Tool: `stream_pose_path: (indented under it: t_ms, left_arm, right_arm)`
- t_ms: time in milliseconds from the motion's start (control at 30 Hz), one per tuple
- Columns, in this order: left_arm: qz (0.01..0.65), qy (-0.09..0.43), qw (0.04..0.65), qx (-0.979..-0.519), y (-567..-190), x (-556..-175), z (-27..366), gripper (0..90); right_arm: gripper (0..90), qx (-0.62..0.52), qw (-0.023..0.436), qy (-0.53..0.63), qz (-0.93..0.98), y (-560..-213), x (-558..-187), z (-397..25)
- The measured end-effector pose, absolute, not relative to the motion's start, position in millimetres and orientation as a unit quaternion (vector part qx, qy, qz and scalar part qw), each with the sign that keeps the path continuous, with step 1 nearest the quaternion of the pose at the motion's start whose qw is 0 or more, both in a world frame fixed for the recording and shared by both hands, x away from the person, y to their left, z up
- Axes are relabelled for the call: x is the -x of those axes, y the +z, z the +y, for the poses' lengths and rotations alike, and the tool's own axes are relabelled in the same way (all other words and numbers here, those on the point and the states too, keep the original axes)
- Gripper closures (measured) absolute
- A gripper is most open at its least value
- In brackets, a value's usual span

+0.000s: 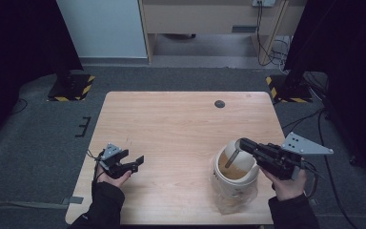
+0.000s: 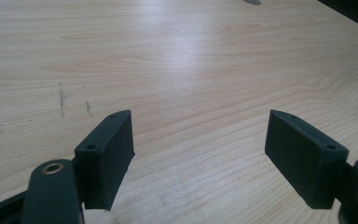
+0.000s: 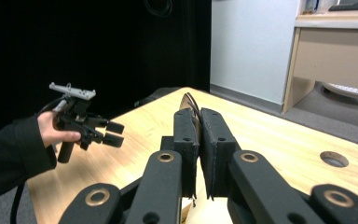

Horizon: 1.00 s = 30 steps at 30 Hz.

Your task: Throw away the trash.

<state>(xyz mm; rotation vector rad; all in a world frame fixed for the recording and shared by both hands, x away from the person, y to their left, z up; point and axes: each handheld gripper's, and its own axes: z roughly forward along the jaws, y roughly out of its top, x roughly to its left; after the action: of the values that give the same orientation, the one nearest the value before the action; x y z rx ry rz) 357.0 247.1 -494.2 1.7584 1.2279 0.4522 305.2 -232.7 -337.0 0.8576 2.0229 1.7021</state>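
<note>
Scoop handle (image 1: 232, 157) slants up out of the bucket (image 1: 234, 179), clamped in the right gripper (image 1: 242, 144) fingers, while left gripper (image 1: 138, 161) idles well apart, fingers spread over the bench (image 1: 171, 124).

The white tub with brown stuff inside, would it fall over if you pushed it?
Probably not easily. The white tub stands upright on the table and looks well filled, so it is likely heavy and steady. A low push might slide it on the smooth wood; one near the rim, where the right gripper holds a grey handle, could tip it.
</note>
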Motion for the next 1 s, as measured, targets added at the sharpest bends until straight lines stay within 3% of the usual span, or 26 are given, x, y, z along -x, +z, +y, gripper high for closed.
stream_pose_path:
  t_ms: [300,333,633,667,767,800,1000]
  left_arm:
    - [0.496,0.183,0.457,-0.715,-494,-358,246,23.2]
    - [0.496,0.183,0.456,-0.716,-494,-358,246,23.2]
    - [0.497,0.179,0.454,-0.718,-495,-359,247,22.3]
    - [0.499,0.176,0.45,-0.72,-496,-359,247,21.4]
    - [0.499,0.174,0.442,-0.724,-498,-361,248,20.8]
    - [0.5,0.17,0.436,-0.729,-500,-362,248,20.0]
    - [0.501,0.165,0.409,-0.745,-507,-368,248,17.9]
  right_arm:
    - [81.8,-0.289,0.182,0.582,0.738,-344,-307,-222]
    - [77.2,-0.29,0.182,0.583,0.737,-344,-307,-222]
    - [66.2,-0.306,0.193,0.609,0.706,-338,-308,-238]
    - [58.9,-0.32,0.206,0.616,0.69,-336,-310,-249]
    - [54.9,-0.336,0.218,0.621,0.674,-338,-312,-262]
    - [48.0,-0.357,0.23,0.619,0.66,-343,-317,-274]
    - [29.7,-0.426,0.275,0.582,0.636,-373,-336,-305]
